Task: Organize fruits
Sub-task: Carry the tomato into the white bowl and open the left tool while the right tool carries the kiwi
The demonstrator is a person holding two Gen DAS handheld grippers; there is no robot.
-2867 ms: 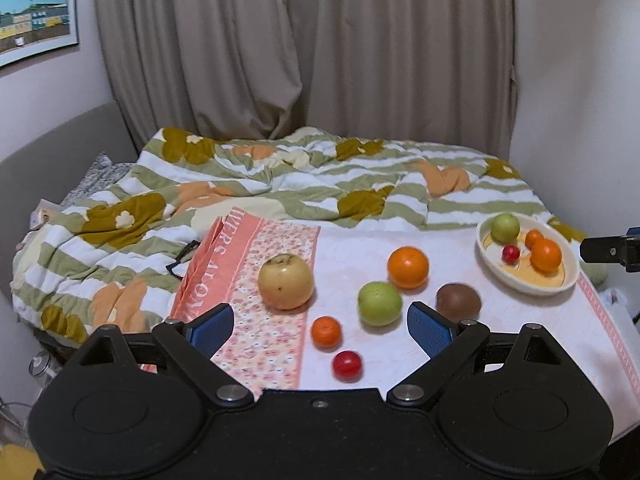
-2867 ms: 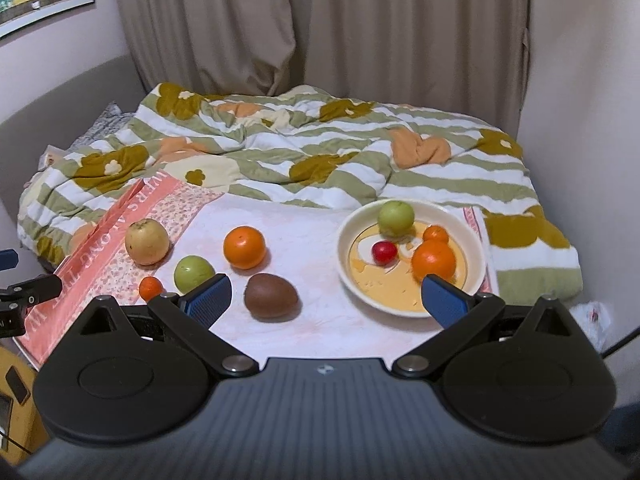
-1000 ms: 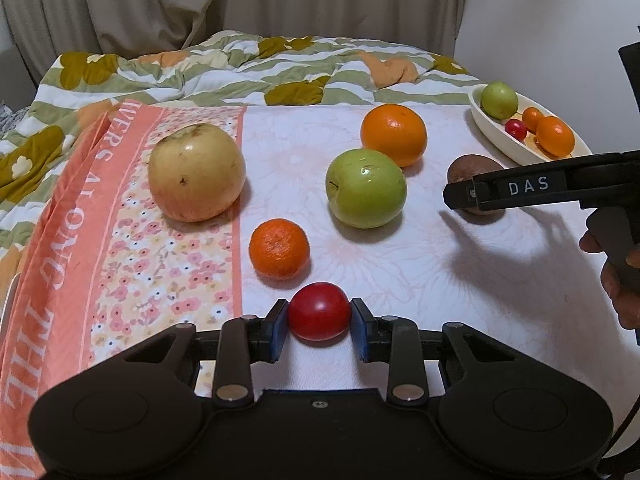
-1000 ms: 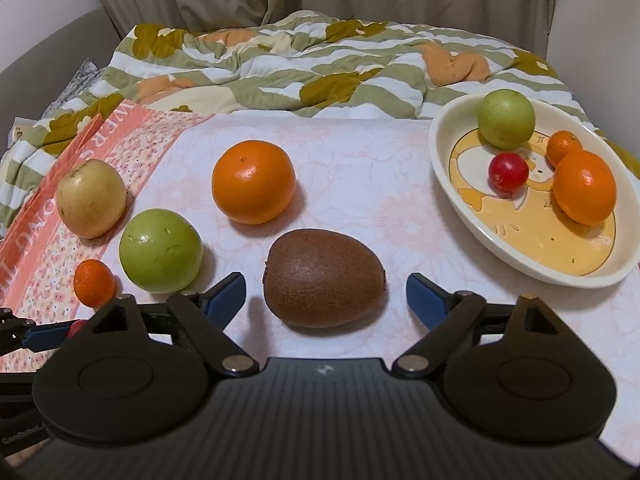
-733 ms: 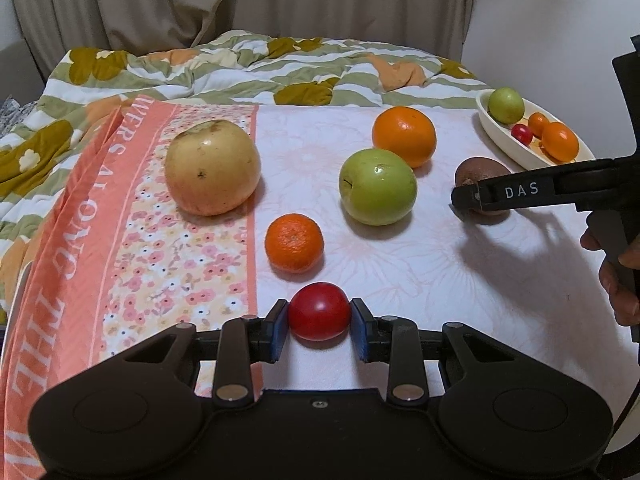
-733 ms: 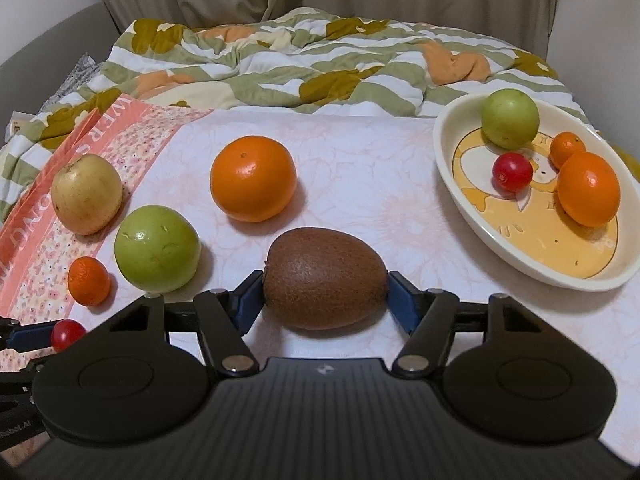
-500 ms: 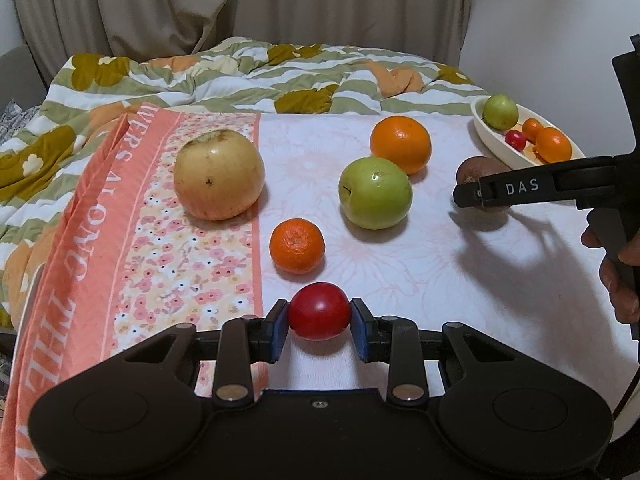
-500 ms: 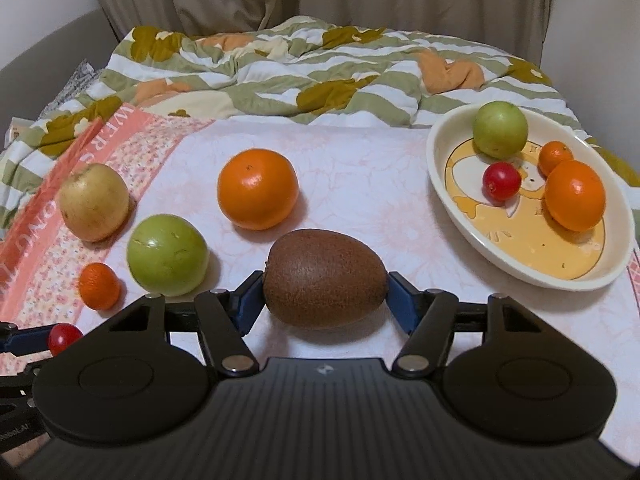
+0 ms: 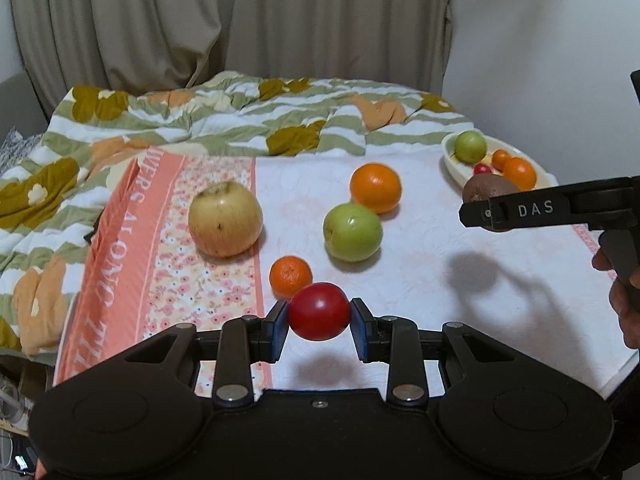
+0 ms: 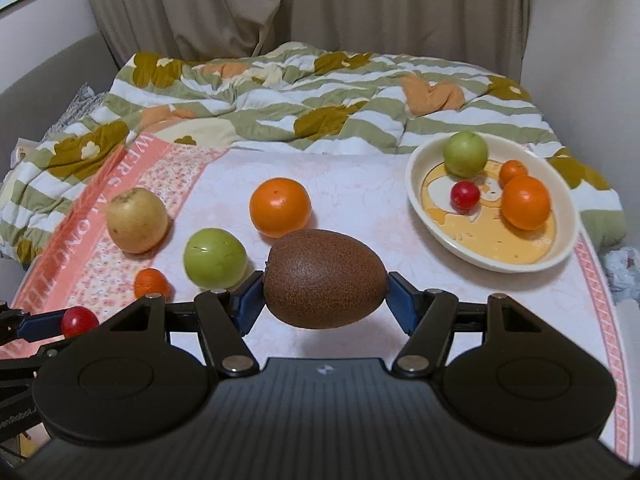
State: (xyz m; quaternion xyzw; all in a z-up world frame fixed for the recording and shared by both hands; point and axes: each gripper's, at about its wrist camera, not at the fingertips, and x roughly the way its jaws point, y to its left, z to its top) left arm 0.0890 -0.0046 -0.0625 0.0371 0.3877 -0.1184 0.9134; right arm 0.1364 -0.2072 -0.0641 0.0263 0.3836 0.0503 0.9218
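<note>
1. At far left of the right wrist view, the left gripper [image 10: 78, 322] enters from the edge, its jaws pinched on a small red fruit [image 10: 80, 321].
2. Left of centre on the cloth [image 10: 360, 196] sit a yellow apple [image 10: 137, 220], a mandarin [image 10: 151, 282] below it, a green apple [image 10: 215, 257] and an orange [image 10: 280, 207] further right.
3. At bottom centre the right gripper [image 10: 325, 296] has its jaws part-way closed, the blue pads [image 10: 250, 303] pressing both ends of a kiwi [image 10: 325, 284], held clear of the cloth with its shadow beneath.
4. At right the bowl [image 10: 416, 176] holds four fruits: green, red and two orange.
5. In the left wrist view, the red fruit [image 9: 319, 311] sits at lower centre between the nearly closed jaws of the left gripper [image 9: 319, 316], lifted off the cloth [image 9: 420, 240].
6. At right edge there, the right gripper [image 9: 486, 212] crosses in front of the kiwi [image 9: 488, 188], with a hand [image 9: 624, 292] below it.
</note>
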